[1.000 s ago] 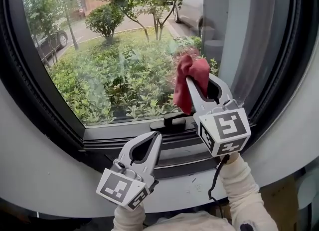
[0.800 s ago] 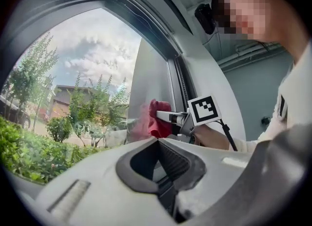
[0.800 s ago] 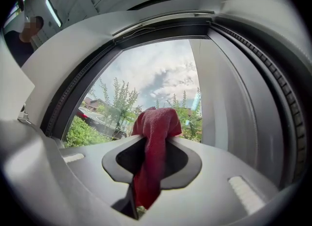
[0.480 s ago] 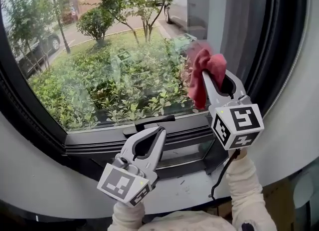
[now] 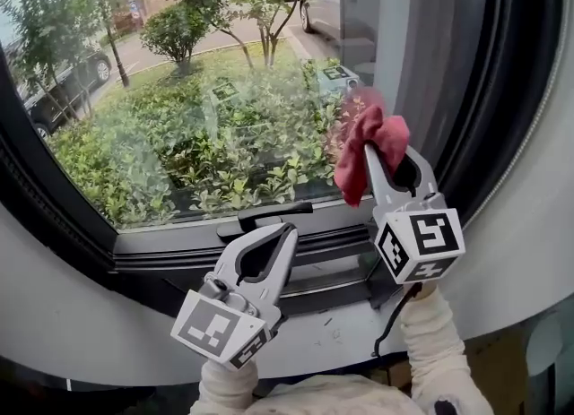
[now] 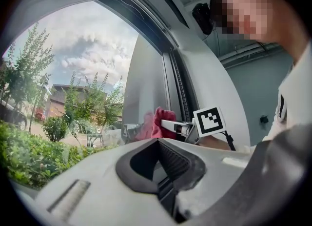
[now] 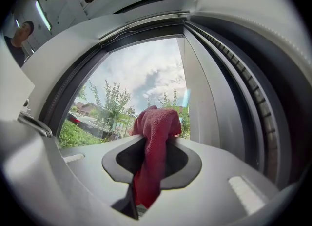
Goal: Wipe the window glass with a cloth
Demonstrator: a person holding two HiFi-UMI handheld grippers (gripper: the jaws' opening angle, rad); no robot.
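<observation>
At 2 o'clock by the window glass (image 5: 179, 117), your right tool (image 5: 369, 148) grips the red cloth (image 5: 353, 174), draping toward 6; window frame (image 5: 466, 90) crowds 3; left tool (image 5: 289, 229) clenched, empty.

Two grippers: the left gripper (image 5: 287, 229) near and to the left, the right gripper (image 5: 371, 157) farther and to the right. Two marker cubes, one on each: the left cube (image 5: 220, 328) and the right cube (image 5: 420, 245). One red cloth (image 5: 363, 140). One pane of window glass (image 5: 179, 135), and one black handle (image 5: 265, 216) on the frame at its near edge. One black cable (image 5: 392, 319) below the right cube. Two pale sleeves: a left sleeve (image 5: 224, 388) and a right sleeve (image 5: 430, 343). Two cars beyond the glass: a dark car (image 5: 45, 90) far left, a silver car (image 5: 321, 12) far middle
</observation>
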